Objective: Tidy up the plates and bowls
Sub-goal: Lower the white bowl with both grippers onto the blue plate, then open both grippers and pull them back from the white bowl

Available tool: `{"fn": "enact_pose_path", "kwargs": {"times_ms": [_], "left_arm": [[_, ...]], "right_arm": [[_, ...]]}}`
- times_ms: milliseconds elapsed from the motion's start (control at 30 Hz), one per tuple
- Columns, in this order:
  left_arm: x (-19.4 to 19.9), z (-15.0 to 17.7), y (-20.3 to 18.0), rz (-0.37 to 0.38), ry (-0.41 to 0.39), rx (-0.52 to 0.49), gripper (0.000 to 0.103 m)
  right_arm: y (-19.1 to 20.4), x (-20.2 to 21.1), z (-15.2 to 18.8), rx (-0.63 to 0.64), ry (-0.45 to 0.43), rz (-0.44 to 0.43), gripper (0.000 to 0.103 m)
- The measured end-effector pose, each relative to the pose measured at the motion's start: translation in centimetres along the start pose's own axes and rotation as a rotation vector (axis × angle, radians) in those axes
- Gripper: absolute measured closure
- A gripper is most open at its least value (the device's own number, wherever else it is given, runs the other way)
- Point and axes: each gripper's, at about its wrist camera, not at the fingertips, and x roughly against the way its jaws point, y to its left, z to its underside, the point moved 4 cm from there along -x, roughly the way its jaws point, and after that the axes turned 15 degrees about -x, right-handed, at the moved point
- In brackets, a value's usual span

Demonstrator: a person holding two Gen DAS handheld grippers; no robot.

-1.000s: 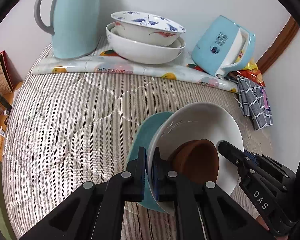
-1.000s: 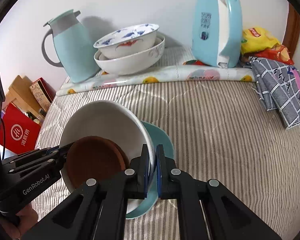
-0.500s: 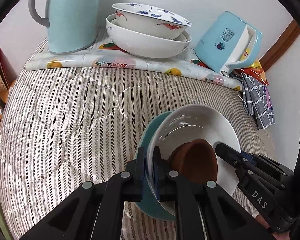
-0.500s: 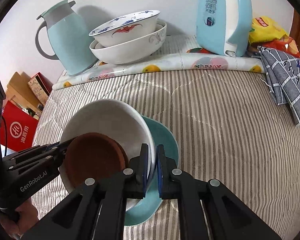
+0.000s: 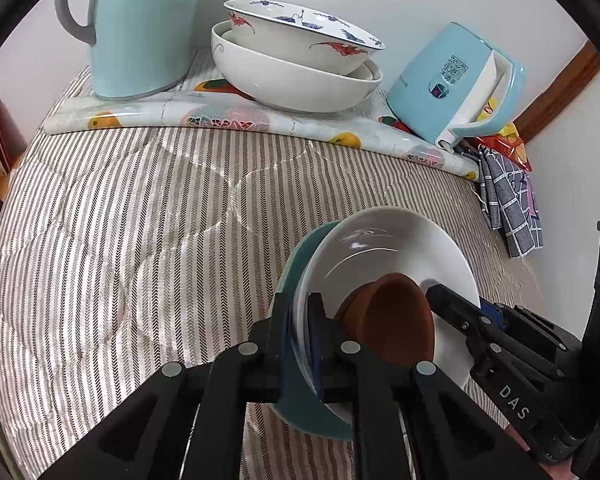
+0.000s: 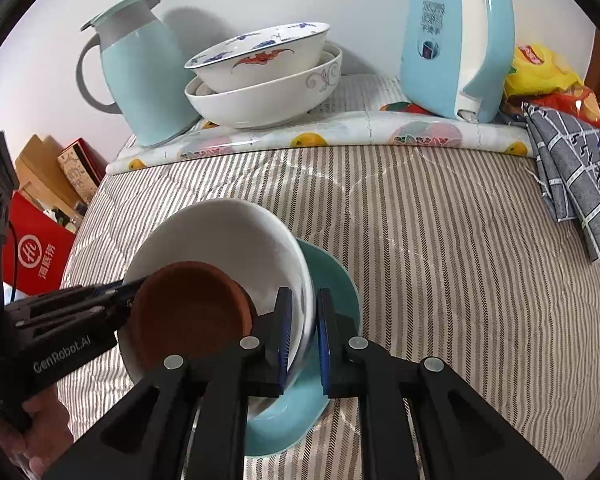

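Two grippers hold one stack between them: your left gripper (image 5: 299,340) pinches the near-left rim of the teal plate (image 5: 300,404) and white bowl (image 5: 384,248) together, and your right gripper (image 6: 302,334) is clamped on the opposite rim of the same pair. Both sets of jaws are nearly closed, with only the rims between them. A brown dish (image 6: 190,310) sits inside the white bowl, tipped against its wall. The stack is tilted and sits over the striped quilt (image 5: 120,240), near you; whether it touches the quilt you cannot tell.

Compared with a second ago, you have carried the stack farther in: the two nested bowls (image 5: 296,68) on the fruit-print mat (image 5: 220,114) now loom larger and closer, as do the jug (image 5: 144,24) to their left and the kettle (image 5: 456,88) to their right. Your grip on the rims has not changed. A checked cloth (image 6: 576,176) lies far right.
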Motion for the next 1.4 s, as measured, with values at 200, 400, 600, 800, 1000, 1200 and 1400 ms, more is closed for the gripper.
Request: {"fn": "enact_pose_path", "kwargs": {"times_ms": [200,400,600,800,1000,1200,1400], "left_arm": [[0.9,0.3,0.2,-0.039,0.008,-0.013,0.080],[2.7,0.8,0.2,-0.031,-0.016,-0.018,0.079],[5.5,1.7,-1.1,-0.066,-0.050,-0.047,0.073],[8.6,3.0,-3.3,-0.119,-0.112,-0.068,0.064],[11.8,4.7,-6.2,-0.148,-0.167,-0.091,0.047],[14.7,6.5,-10.0,-0.188,-0.223,-0.115,0.036],[17.4,8.6,-13.9,-0.234,-0.283,-0.141,0.027]], "right_arm": [[0.0,0.5,0.4,0.007,-0.001,-0.007,0.085],[-0.1,1.2,1.3,0.027,-0.017,0.014,0.068],[-0.4,3.6,2.3,0.032,-0.047,-0.008,0.061],[-1.3,7.7,3.6,0.028,-0.127,0.005,0.050],[-3.1,13.9,5.9,0.018,-0.277,0.051,0.030],[-6.1,18.5,8.4,-0.038,-0.344,0.118,0.029],[-9.2,22.2,11.1,-0.115,-0.364,0.118,0.029]]}}
